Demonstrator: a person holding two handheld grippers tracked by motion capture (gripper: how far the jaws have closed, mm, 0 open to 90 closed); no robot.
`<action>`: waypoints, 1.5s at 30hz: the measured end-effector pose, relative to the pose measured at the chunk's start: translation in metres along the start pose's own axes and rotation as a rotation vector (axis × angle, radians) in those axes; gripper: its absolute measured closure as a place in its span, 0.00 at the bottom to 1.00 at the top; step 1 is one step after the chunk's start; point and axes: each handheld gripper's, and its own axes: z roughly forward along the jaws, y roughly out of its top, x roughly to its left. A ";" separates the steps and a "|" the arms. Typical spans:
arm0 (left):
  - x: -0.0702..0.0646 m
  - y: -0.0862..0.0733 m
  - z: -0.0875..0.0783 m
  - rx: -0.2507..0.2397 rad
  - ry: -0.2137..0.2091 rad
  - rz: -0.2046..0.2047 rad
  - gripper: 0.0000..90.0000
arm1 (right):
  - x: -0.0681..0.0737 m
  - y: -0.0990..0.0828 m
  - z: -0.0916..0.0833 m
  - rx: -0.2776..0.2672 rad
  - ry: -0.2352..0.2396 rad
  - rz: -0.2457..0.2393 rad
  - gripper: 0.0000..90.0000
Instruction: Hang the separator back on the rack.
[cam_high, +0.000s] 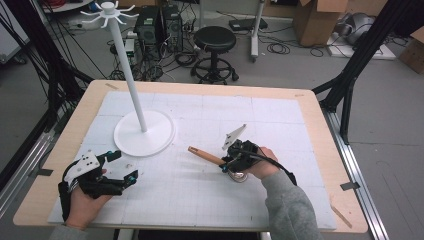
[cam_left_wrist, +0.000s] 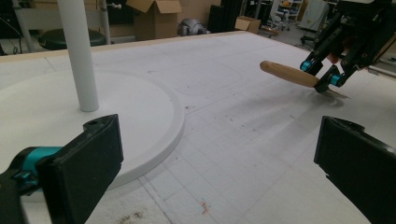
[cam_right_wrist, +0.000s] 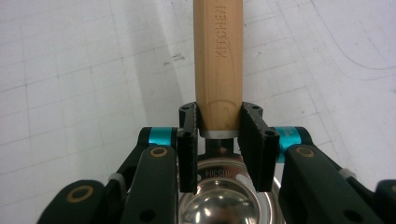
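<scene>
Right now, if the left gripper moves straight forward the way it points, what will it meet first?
The left gripper stands open, aimed across bare table. The white stand base lies just left of that line. Farther on, probably the wooden-handled ladle held by the right gripper; depth is unclear.

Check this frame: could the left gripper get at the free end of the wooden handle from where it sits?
Probably yes. The left gripper is open and holds nothing, and bare mat lies between it and the wooden handle, whose free end points its way. The right gripper is shut on the handle's other end.

Left gripper (cam_high: 121, 166) fingers spread wide; right gripper (cam_right_wrist: 218, 135) fingers clamped
</scene>
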 end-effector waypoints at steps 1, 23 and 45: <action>0.000 0.000 0.000 -0.001 0.001 -0.001 0.02 | 0.000 0.000 -0.001 -0.004 -0.007 -0.002 0.78; 0.000 0.000 0.000 -0.005 0.002 0.002 0.02 | -0.001 0.001 -0.027 -0.190 0.013 0.048 0.77; 0.000 0.001 0.000 -0.010 0.003 0.003 0.02 | 0.001 0.003 -0.053 -0.398 -0.010 0.079 0.77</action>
